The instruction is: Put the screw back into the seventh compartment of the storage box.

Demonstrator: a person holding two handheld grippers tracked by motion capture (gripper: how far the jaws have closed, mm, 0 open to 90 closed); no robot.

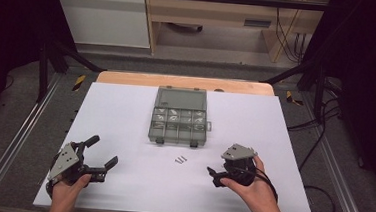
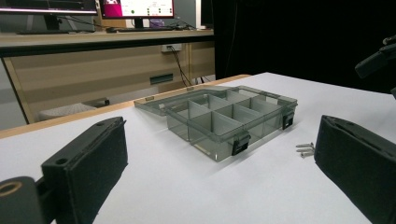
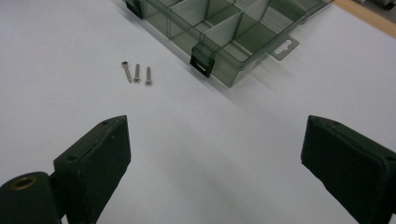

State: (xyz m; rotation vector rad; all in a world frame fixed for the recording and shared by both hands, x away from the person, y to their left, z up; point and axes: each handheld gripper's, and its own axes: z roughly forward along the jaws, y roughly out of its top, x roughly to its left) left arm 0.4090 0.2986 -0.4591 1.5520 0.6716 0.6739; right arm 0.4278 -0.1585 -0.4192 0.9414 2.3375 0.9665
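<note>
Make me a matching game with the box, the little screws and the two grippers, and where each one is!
Things:
1. organizer box
2. screws
3. left gripper
4. right gripper

Places or states:
A. lying loose on the white table, just in front of the box
B. lid open, middle of the table
C. near right corner, jaws apart
D. near left corner, jaws apart

Pairs: 1-B, 2-A, 3-D, 4-C

Open table [image 1: 125, 116] around screws [image 1: 180, 159]
</note>
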